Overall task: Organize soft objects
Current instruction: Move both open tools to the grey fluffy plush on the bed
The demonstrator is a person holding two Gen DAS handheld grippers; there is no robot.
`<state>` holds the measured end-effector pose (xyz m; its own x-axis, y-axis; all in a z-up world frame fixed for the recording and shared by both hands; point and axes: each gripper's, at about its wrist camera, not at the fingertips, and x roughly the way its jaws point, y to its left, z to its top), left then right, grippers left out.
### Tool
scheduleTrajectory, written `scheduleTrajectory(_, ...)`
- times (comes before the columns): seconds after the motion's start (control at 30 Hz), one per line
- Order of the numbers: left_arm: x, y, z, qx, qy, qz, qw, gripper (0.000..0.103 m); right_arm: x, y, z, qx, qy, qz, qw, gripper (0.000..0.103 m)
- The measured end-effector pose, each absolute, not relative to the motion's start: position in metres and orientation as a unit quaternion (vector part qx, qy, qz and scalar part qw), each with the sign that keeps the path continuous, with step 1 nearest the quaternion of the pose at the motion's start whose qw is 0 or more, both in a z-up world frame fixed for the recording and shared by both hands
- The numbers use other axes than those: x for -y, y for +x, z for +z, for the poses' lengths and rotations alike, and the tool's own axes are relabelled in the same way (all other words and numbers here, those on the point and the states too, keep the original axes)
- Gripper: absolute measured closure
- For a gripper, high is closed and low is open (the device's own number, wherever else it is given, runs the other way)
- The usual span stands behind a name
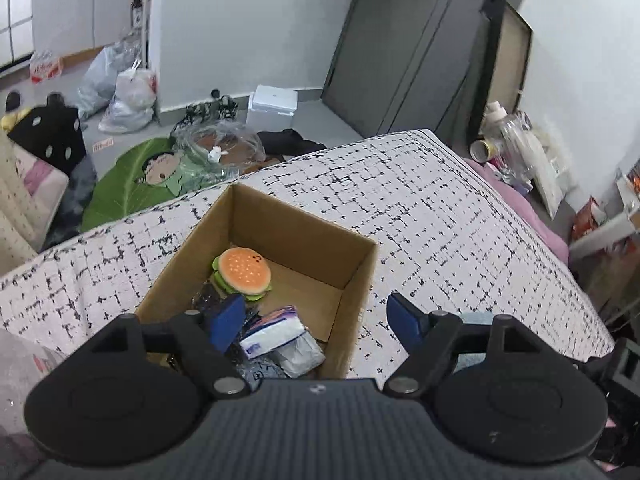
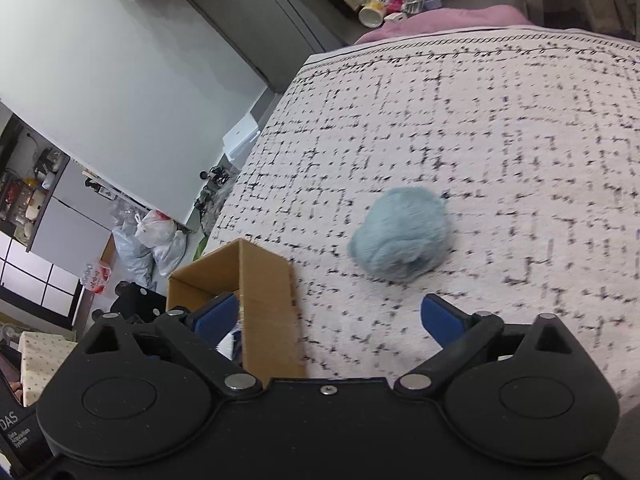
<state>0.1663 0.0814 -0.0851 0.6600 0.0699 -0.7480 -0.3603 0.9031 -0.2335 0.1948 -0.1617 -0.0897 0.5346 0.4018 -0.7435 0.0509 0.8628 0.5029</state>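
An open cardboard box (image 1: 356, 276) sits on the patterned bed cover (image 1: 440, 216). Inside lie a plush hamburger (image 1: 243, 273), a tissue pack (image 1: 272, 330) and a grey soft bundle (image 1: 301, 354). My left gripper (image 1: 316, 320) is open and empty above the box's near right corner. In the right wrist view, a fluffy light-blue soft toy (image 2: 400, 240) lies on the cover (image 2: 520, 140), just beyond my open, empty right gripper (image 2: 328, 318). The box (image 2: 264, 304) stands at its left, with the left fingertip over the box.
The floor beyond the bed holds a green leaf-shaped cushion (image 1: 120, 184), plastic bags (image 1: 128, 96), a white box (image 1: 272, 106) and dark clothes. Bottles and clutter (image 1: 512, 144) stand by the bed's far right corner. A dark door (image 1: 408, 48) is behind.
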Motion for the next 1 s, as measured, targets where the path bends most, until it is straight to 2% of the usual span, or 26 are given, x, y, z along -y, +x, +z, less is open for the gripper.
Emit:
scheduleTrajectory(0.77,-0.015,0.184,-0.084,-0.421,-0.132,0.099,0.892,0.026,0.253,0.205,-0.116,-0.438,0.280,0.096,0.849,0.001)
scheduleTrajectory(1.0,0.004,0.195,-0.094,-0.419,-0.117,0.086,0.896,0.027,0.257,0.216,-0.136,-0.449,0.293,0.104,0.838,0.007)
